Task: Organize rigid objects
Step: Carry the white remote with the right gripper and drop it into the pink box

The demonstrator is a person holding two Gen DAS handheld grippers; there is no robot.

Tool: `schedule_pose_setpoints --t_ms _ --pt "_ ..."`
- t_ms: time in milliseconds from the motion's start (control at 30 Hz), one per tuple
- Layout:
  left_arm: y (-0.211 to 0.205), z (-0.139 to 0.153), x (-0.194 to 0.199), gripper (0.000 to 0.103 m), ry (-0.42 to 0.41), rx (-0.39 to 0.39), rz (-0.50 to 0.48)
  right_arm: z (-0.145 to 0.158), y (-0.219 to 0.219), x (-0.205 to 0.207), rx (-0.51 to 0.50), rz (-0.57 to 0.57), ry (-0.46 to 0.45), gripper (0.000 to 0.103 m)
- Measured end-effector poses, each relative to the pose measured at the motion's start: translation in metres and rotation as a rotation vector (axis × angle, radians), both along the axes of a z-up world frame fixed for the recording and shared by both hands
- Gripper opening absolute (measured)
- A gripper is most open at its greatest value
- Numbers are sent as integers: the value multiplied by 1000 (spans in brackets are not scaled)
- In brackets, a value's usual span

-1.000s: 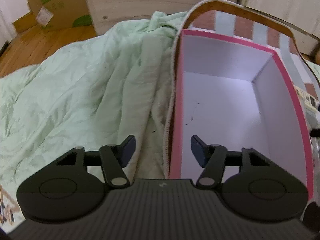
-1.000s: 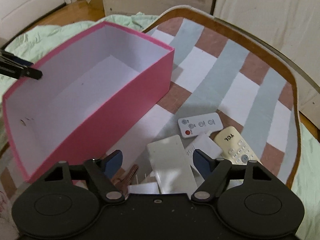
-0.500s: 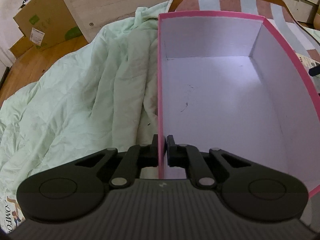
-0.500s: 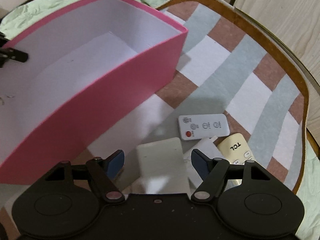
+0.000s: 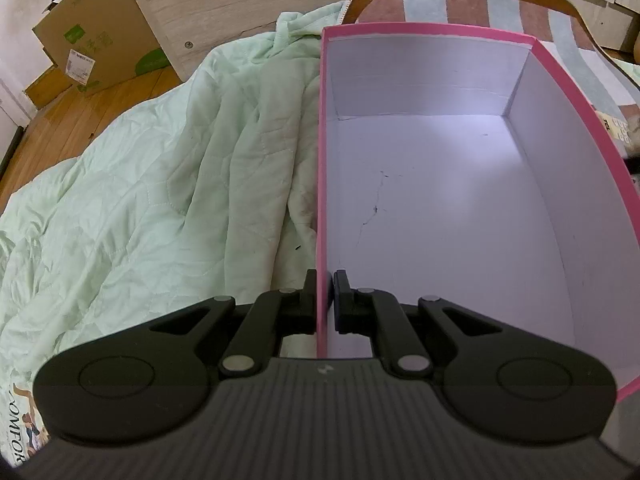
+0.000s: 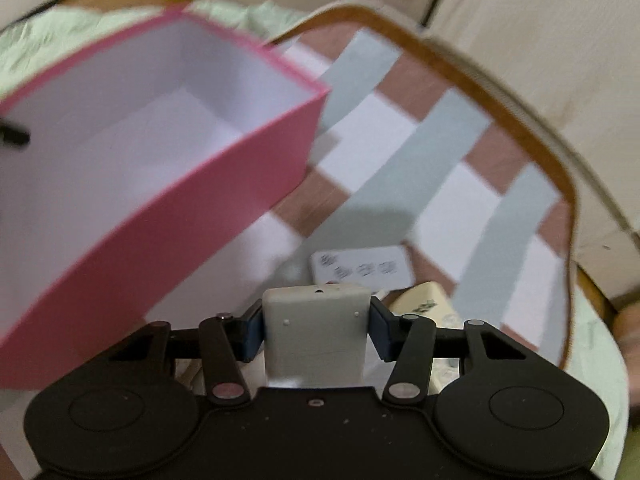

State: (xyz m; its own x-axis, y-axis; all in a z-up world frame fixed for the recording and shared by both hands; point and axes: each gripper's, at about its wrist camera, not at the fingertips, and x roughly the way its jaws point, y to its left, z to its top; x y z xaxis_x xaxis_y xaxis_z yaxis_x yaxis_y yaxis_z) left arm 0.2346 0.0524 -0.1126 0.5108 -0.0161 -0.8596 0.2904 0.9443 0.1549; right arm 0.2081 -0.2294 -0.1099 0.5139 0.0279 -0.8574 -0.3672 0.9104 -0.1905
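Left tongs [image 5: 325, 298] pinching pink box [image 5: 319, 168] wall, right tongs [image 6: 316, 330] clamping white block [image 6: 316, 326] — box alongside

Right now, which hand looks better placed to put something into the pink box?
The right gripper: it is shut on the white block, close beside the pink box. The left gripper is occupied, clamped on the box's wall.

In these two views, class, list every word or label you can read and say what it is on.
"OMFOR": printed sheet at the lower left edge, cut off.
"TCL": cream remote control beyond the pink cardboard box.
Brown cardboard carton label: too small.
White flat remote icons: blurred.
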Motion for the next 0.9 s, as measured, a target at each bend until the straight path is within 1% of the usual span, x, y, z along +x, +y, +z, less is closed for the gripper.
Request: schedule_pose_setpoints --t_ms 67,200,300,467,567,633,733,800,900 --pt "0 1 0 6 -1 0 0 14 -4 -8 15 -33 -51 57" --pt "0 1 -2 6 -8 -6 2 34 -12 -24 1 -97 -140 56" --pt "-1 3 -3 6 -17 -5 4 44 -17 -32 30 -136 -180 56" --pt "-1 8 -6 6 -44 -8 1 64 -15 -44 39 -167 -253 56" --pt "0 9 -5 6 -40 -21 3 82 -9 -47 54 -162 -309 56" --pt "3 10 -5 5 -30 -46 6 96 -3 -49 64 -157 -353 56" --pt "5 10 -5 3 -27 -62 -3 119 11 -47 101 -138 -407 56" --pt "6 10 -4 2 -21 -74 2 133 23 -46 142 -104 -422 56" --pt "7 12 -5 2 -23 -82 -1 146 42 -38 242 -47 -401 56"
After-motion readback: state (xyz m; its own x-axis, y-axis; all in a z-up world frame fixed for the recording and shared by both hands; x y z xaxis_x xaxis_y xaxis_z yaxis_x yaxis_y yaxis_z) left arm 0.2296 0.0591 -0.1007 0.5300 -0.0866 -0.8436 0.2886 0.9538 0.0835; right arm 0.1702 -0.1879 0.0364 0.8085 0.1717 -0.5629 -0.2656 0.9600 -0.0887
